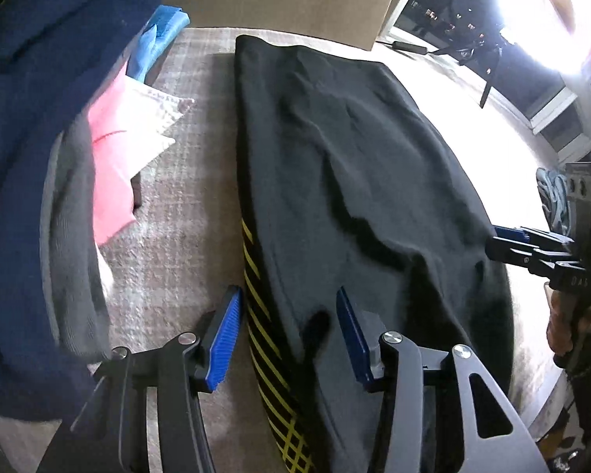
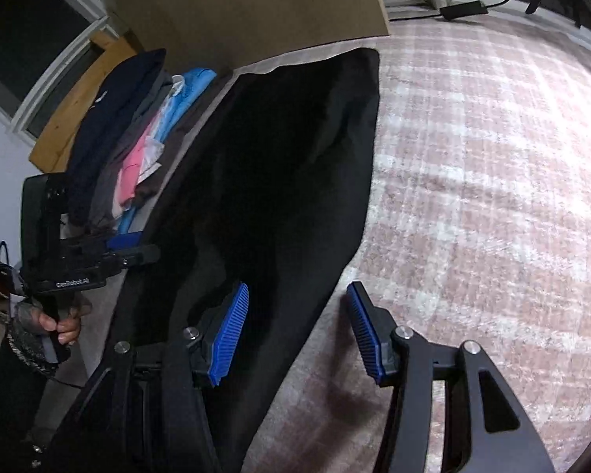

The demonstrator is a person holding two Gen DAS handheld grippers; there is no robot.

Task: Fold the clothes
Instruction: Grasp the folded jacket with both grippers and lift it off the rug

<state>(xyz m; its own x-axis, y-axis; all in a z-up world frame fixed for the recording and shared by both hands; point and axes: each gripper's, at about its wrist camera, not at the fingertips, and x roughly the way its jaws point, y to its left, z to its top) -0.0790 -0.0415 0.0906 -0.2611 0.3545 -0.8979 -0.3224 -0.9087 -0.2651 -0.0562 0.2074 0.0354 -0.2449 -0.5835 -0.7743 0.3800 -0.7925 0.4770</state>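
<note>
The black garment [image 1: 335, 197] is lying long and partly folded on the rug [image 2: 492, 177], both the left gripper [image 1: 287, 339] and right gripper [image 2: 297, 331] are gaping wide at its near edges, holding nothing, so more folding is waiting.

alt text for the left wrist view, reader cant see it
A black garment with a yellow-striped edge lies on a plaid rug, the open left gripper straddling that edge. Folded clothes are stacked at left.
</note>
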